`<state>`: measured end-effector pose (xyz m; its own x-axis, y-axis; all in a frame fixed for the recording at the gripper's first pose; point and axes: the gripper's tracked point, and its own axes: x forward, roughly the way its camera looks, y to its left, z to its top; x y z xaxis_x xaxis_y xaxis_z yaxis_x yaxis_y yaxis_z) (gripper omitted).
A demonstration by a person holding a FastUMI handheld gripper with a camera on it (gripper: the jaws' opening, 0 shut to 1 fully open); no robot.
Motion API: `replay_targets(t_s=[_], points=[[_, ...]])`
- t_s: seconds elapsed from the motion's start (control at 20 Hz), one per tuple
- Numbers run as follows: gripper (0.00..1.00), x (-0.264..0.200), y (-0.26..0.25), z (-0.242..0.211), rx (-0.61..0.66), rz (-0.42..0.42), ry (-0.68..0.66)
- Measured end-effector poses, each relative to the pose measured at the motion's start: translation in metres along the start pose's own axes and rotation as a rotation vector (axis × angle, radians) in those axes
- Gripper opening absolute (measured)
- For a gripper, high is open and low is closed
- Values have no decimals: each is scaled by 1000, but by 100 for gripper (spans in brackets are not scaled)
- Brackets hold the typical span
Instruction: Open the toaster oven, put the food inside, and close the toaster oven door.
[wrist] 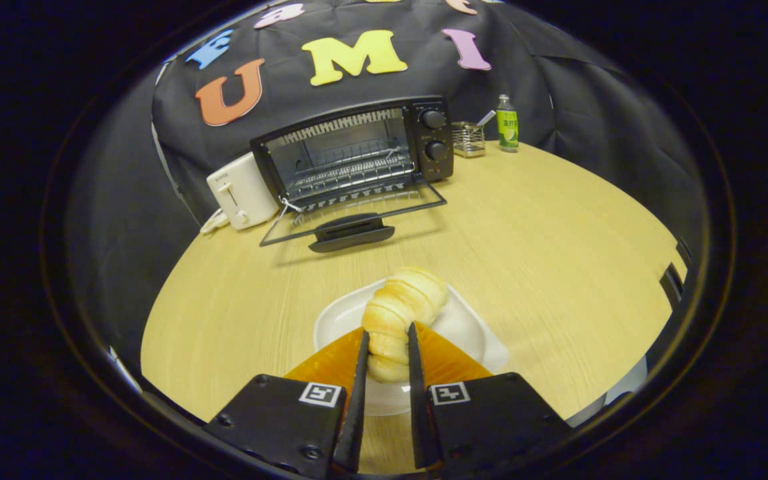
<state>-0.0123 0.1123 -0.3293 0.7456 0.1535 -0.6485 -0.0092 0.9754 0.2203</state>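
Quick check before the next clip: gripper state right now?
Gripper: closed on the bread roll, one finger on each side, over the white plate.

Black toaster oven (356,157), pale golden bread (401,307) (ridged), white plate (471,327), light wood-grain table (557,233).

Tongs (387,343): two black blocks with screws, each bearing a square black-and-white marker, tapering to narrow fingers
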Motion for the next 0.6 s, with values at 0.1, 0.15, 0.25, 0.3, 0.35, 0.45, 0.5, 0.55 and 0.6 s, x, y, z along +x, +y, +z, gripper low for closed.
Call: replay_targets(t_s=[0.1, 0.15, 0.25, 0.3, 0.35, 0.45, 0.5, 0.55, 0.6], points=[[35, -7, 4, 20, 17, 17, -35], [35, -9, 6, 31, 27, 26, -54], [35, -12, 12, 58, 34, 37, -102], [35, -11, 14, 72, 30, 38, -126], [35, -8, 18, 85, 25, 43, -151], [35, 3, 29, 107, 23, 71, -166], [35, 11, 34, 117, 29, 80, -168], [35, 20, 37, 128, 33, 92, -175], [35, 30, 43, 139, 31, 107, -181]])
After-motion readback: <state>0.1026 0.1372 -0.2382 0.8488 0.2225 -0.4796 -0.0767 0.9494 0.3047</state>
